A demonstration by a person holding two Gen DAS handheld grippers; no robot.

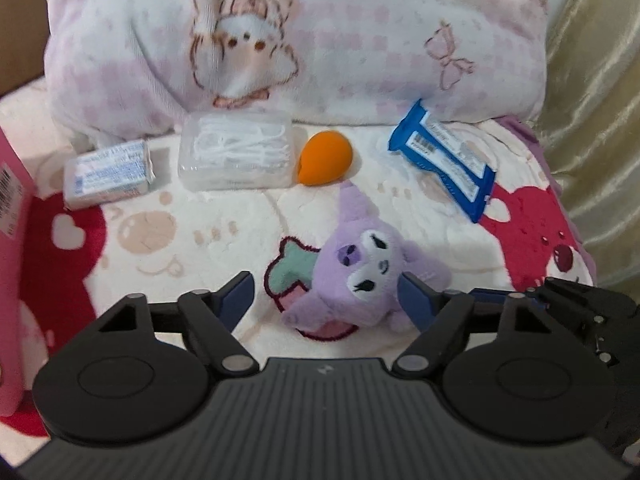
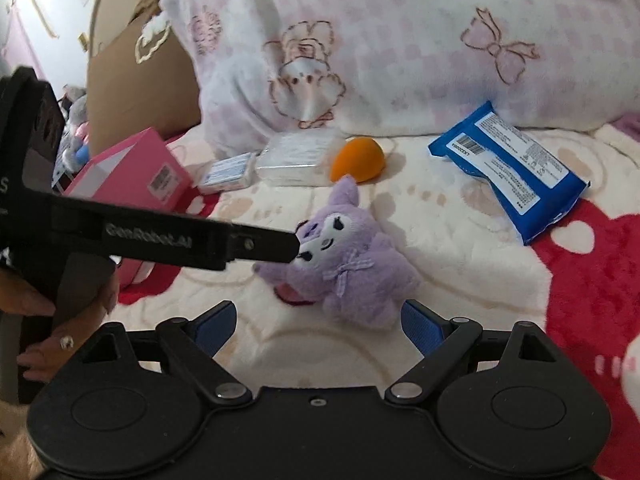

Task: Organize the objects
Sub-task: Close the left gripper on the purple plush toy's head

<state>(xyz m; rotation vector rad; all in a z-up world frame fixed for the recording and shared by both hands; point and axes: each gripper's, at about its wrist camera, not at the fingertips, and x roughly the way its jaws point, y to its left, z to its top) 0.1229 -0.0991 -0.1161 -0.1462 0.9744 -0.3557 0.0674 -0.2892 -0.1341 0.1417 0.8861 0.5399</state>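
Note:
A purple plush toy [image 1: 360, 276] lies on the patterned blanket, also in the right wrist view [image 2: 352, 268]. My left gripper [image 1: 326, 300] is open, its blue pads either side of the plush's head; its finger reaches the plush's face in the right wrist view [image 2: 260, 246]. My right gripper [image 2: 318, 320] is open and empty, just in front of the plush's body. Behind lie an orange sponge [image 1: 324, 158], a clear floss-pick box [image 1: 236, 156], a small white-blue packet [image 1: 108, 174] and a blue wipes pack [image 1: 444, 156].
A pink box [image 2: 132, 176] stands at the left on the blanket [image 1: 208, 232]. A large pink-and-white pillow [image 1: 300, 40] lies along the back. A cardboard box [image 2: 140, 92] stands behind the pink box. A gold curtain [image 1: 592, 120] hangs at the right.

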